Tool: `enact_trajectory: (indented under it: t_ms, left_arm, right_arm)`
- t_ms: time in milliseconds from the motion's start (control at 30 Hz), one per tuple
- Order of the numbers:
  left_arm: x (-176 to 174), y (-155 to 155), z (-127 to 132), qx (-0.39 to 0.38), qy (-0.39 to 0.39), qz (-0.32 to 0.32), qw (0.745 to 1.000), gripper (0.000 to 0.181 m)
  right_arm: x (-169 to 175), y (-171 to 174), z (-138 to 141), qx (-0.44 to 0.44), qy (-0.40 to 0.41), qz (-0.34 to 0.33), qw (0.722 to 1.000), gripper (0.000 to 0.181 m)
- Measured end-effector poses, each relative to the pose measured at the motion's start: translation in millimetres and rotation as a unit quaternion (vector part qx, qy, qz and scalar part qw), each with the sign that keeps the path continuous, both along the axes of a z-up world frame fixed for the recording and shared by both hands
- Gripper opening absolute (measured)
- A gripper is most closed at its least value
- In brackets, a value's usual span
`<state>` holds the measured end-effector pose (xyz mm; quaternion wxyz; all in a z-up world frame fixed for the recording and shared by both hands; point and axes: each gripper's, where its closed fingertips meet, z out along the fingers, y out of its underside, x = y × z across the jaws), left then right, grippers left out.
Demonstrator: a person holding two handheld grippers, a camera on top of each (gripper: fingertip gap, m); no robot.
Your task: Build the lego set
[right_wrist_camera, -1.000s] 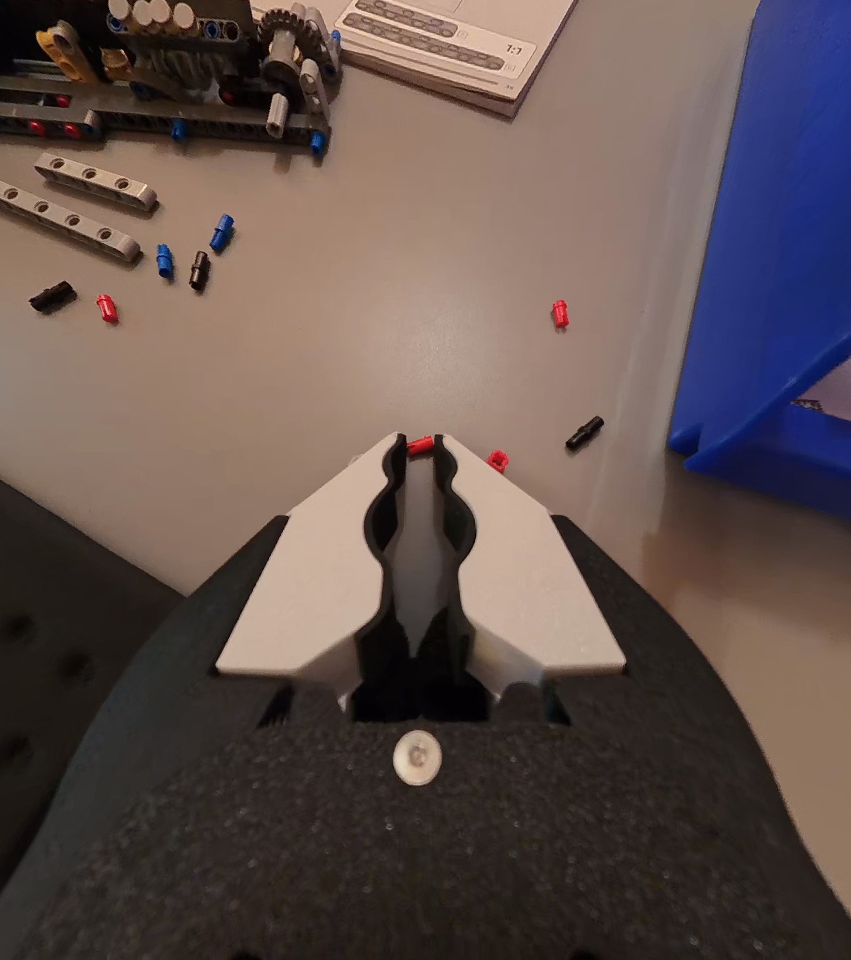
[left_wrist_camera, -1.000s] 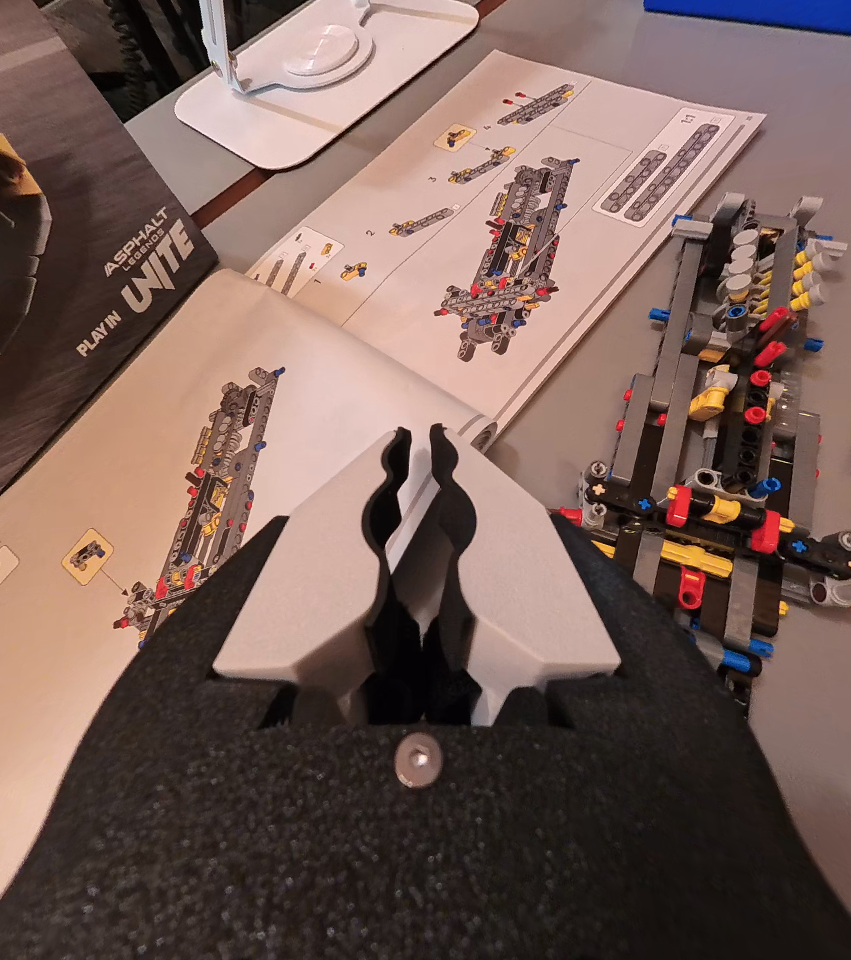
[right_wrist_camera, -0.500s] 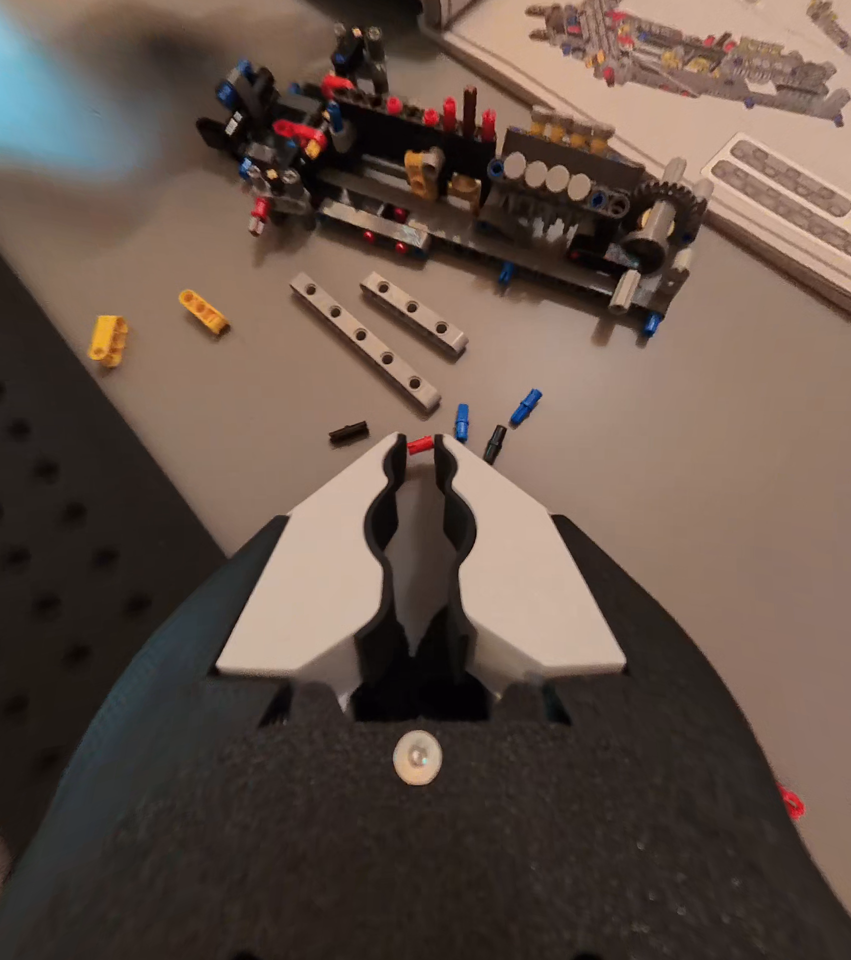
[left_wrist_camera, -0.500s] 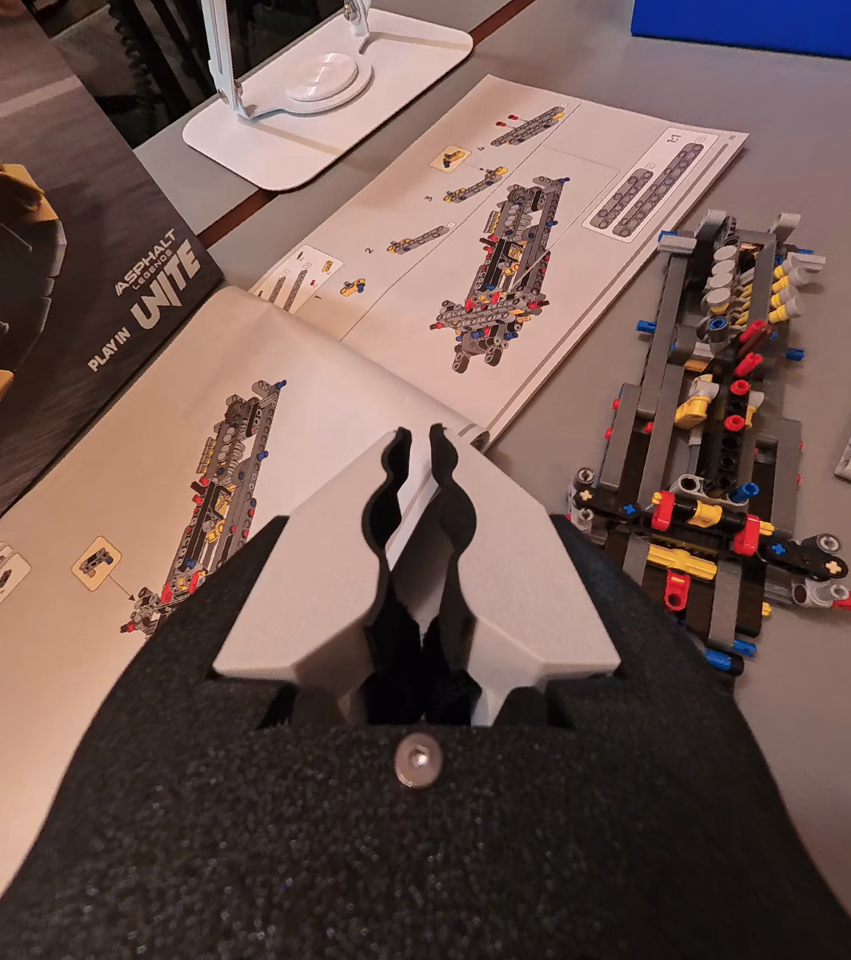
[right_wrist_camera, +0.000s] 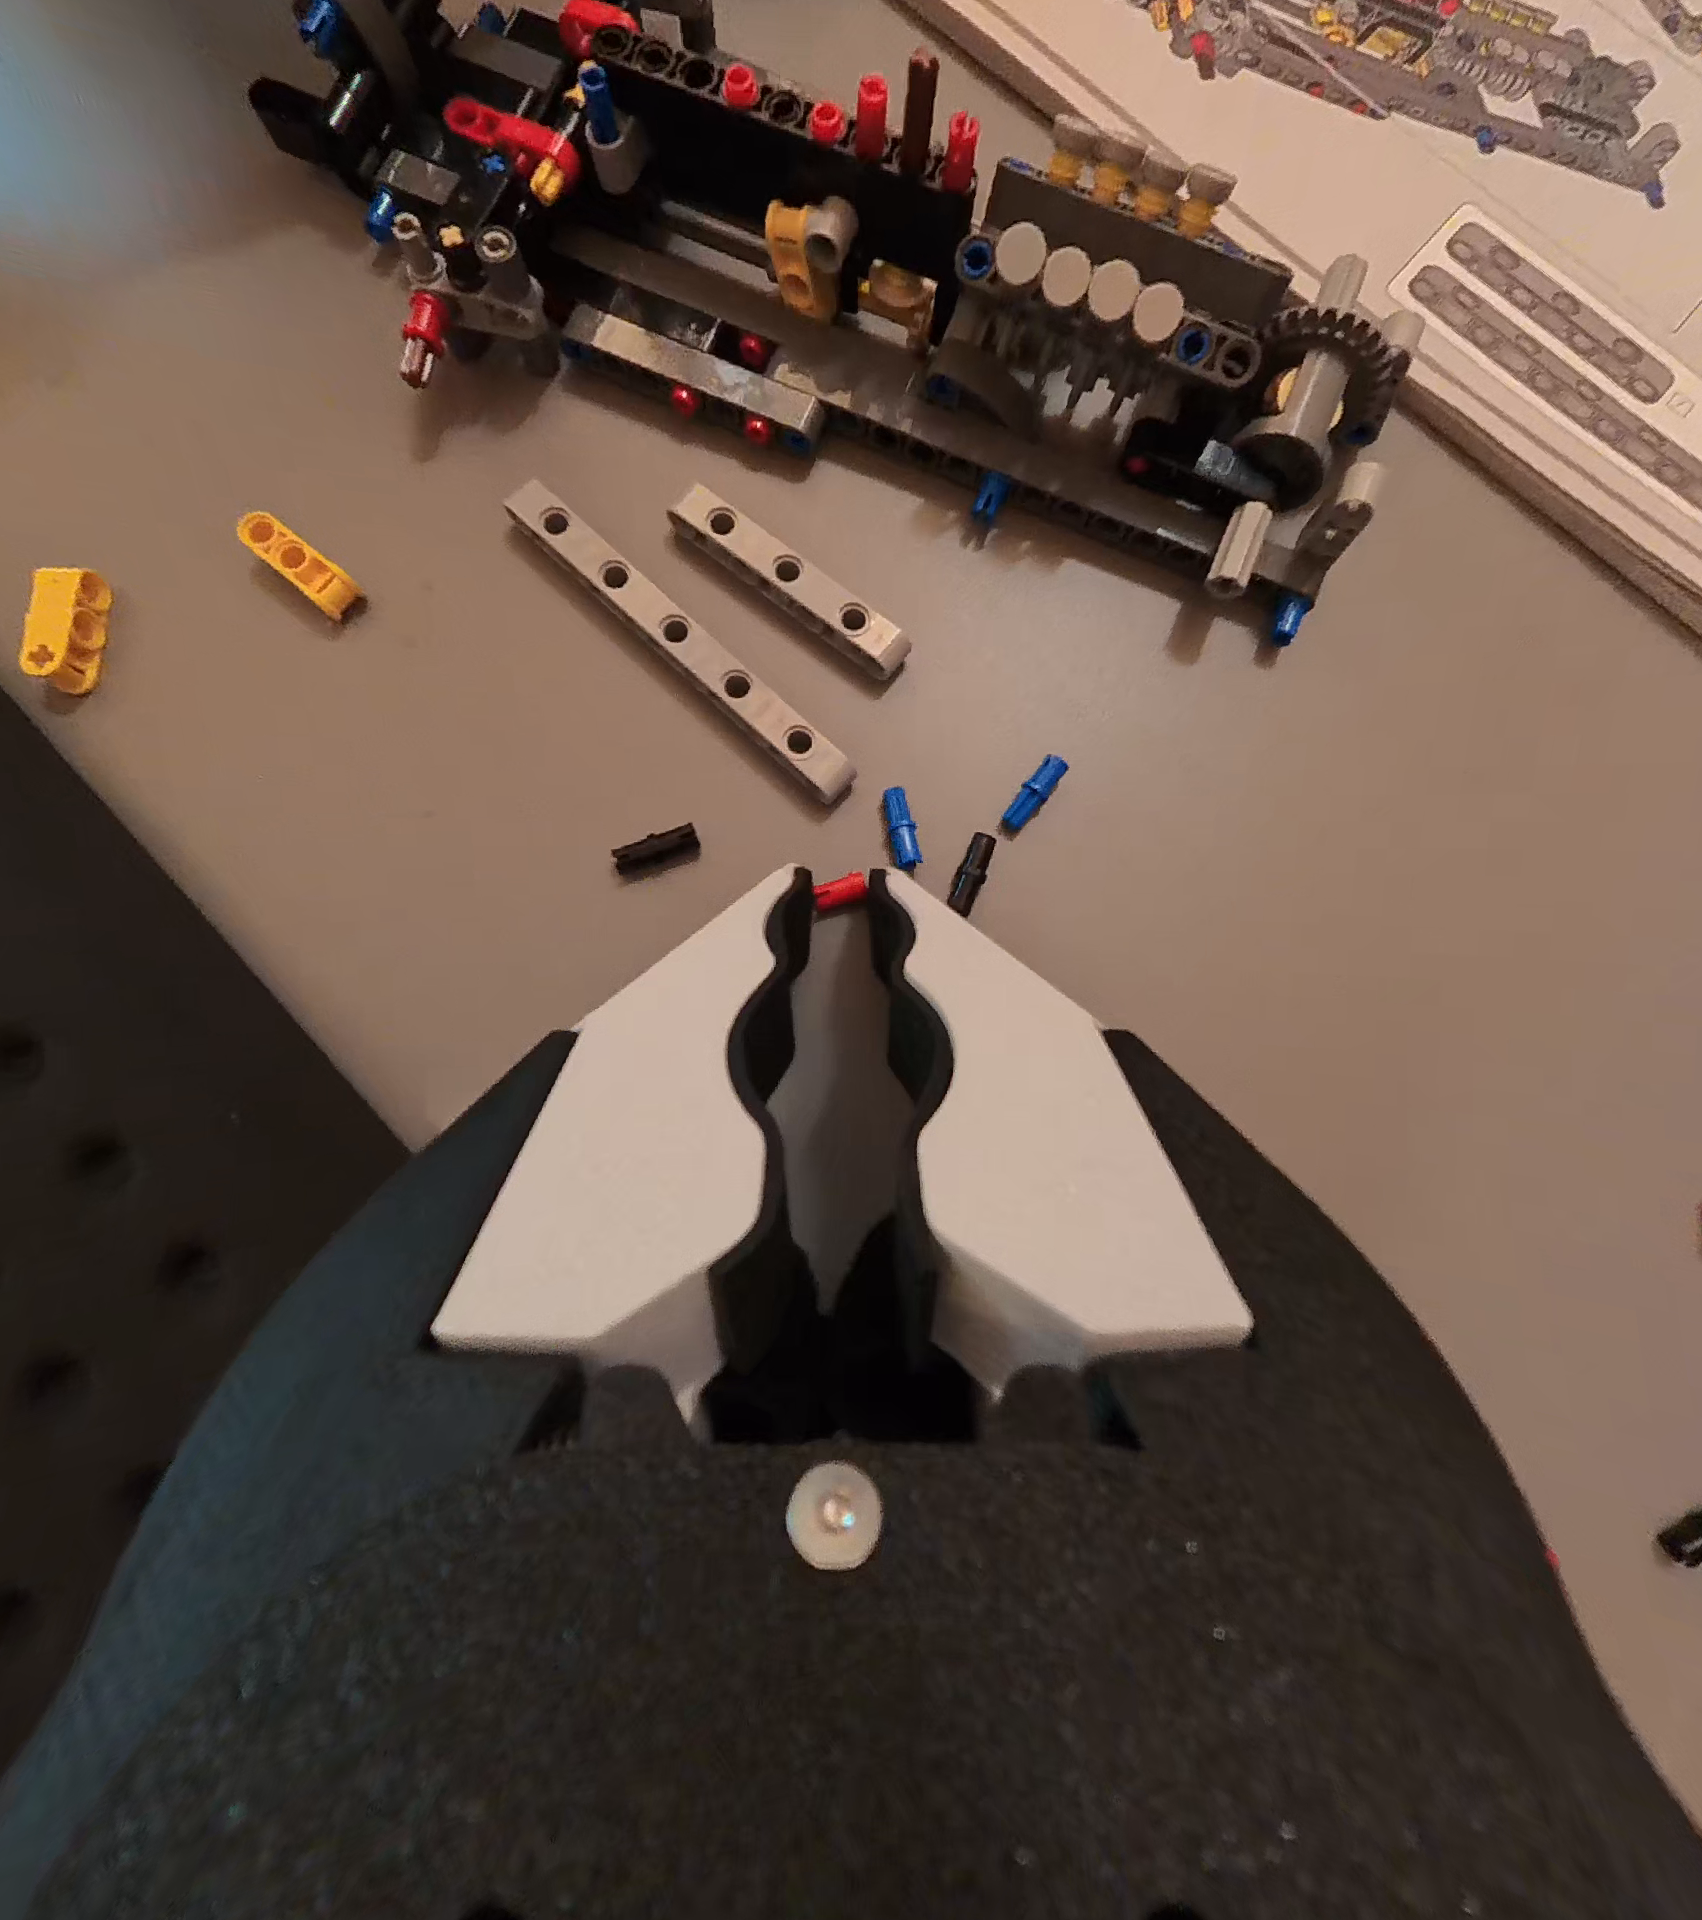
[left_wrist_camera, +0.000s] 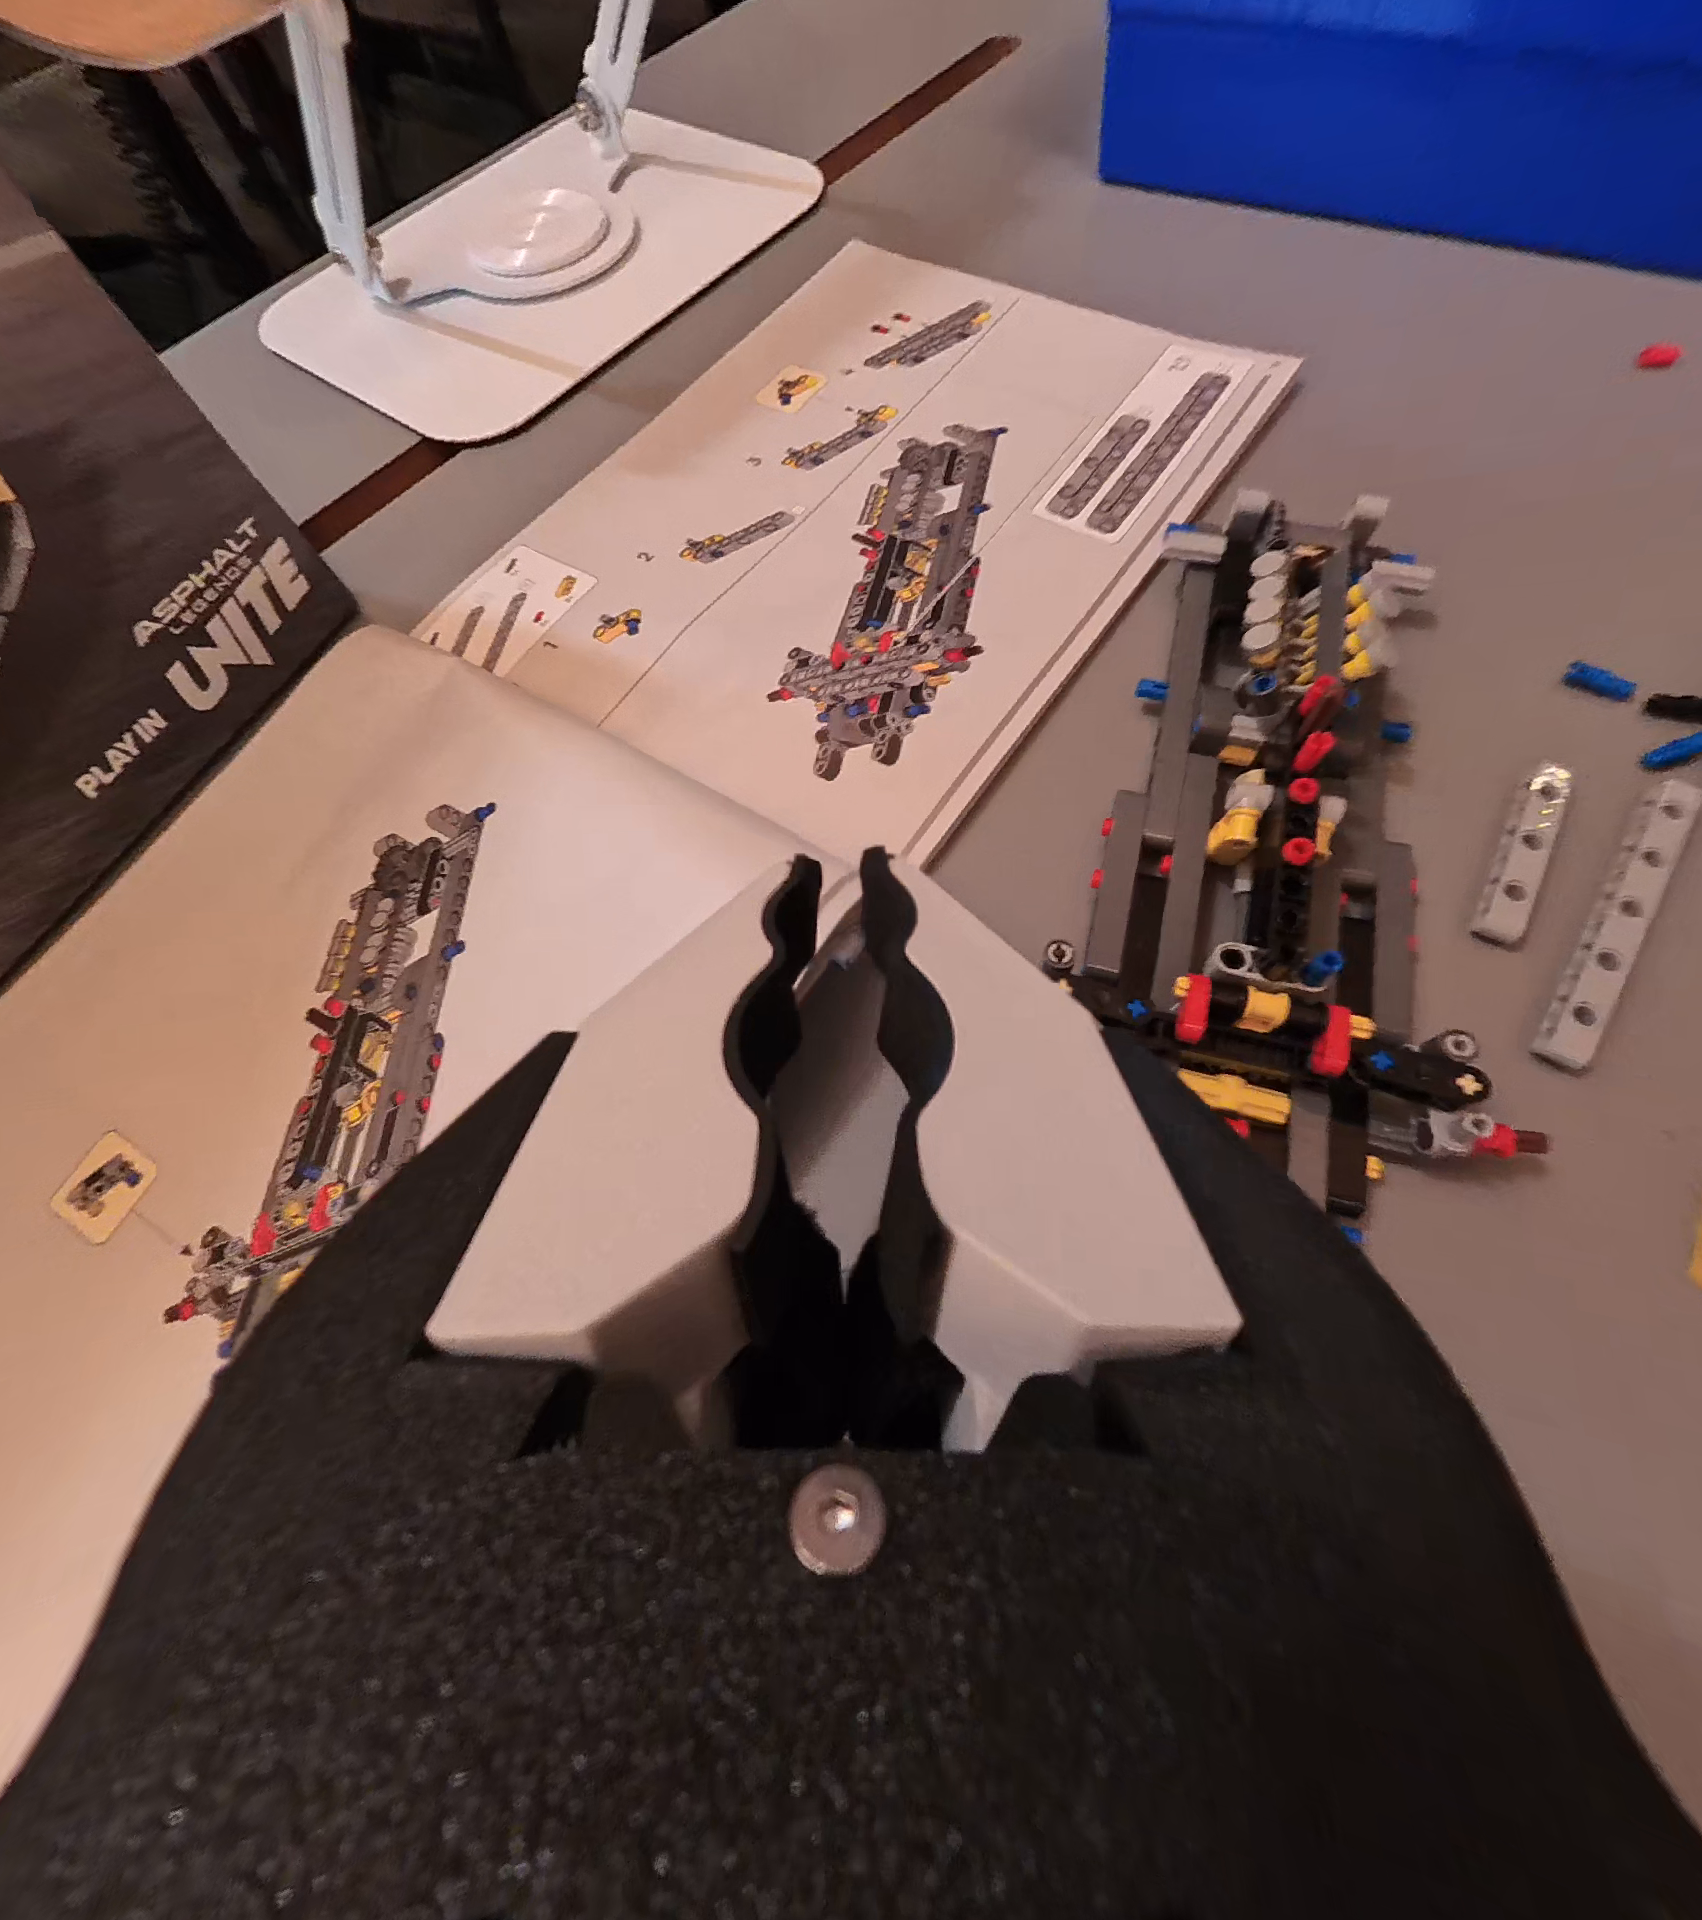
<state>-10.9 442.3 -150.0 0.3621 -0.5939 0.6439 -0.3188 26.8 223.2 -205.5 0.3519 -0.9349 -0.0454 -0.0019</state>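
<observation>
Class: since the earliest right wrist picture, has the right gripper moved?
Yes. The right gripper, clamping a red pin, swung away from the blue bin, towards the chassis.

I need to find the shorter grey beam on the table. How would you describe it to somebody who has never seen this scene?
Start at the long half-built model beside the open instruction booklet. On the bare table in front of it lie two grey beams with holes, side by side. Take the shorter beam, nearer the model; it shows three holes, while the longer beam shows five.
</observation>
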Motion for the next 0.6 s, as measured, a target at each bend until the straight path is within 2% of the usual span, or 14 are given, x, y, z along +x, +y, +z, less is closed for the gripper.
enact_trajectory:
  t_ms: [133,233,433,500,600]
  left_arm:
    - [-1,2,7,-0.017,-0.016,-0.003,1.0,0.009]
    - [-1,6,9,-0.018,-0.027,0.003,0.999,0.009]
    - [1,10,14,-0.04,-0.049,0.013,0.998,0.013]
    - [1,11,15,-0.046,-0.051,0.016,0.997,0.015]
    - [1,12,12,-0.052,-0.047,0.022,0.997,0.024]
  right_arm:
    - [1,-1,2,0.006,-0.008,-0.003,1.0,0.02]
    - [3,0,14,0.042,-0.006,-0.02,0.999,0.026]
    - [15,32,65,0.166,0.004,-0.072,0.983,0.029]
    - [33,49,84,0.182,-0.017,-0.086,0.979,0.028]
    - [73,83,120,0.214,-0.062,-0.114,0.968,0.017]
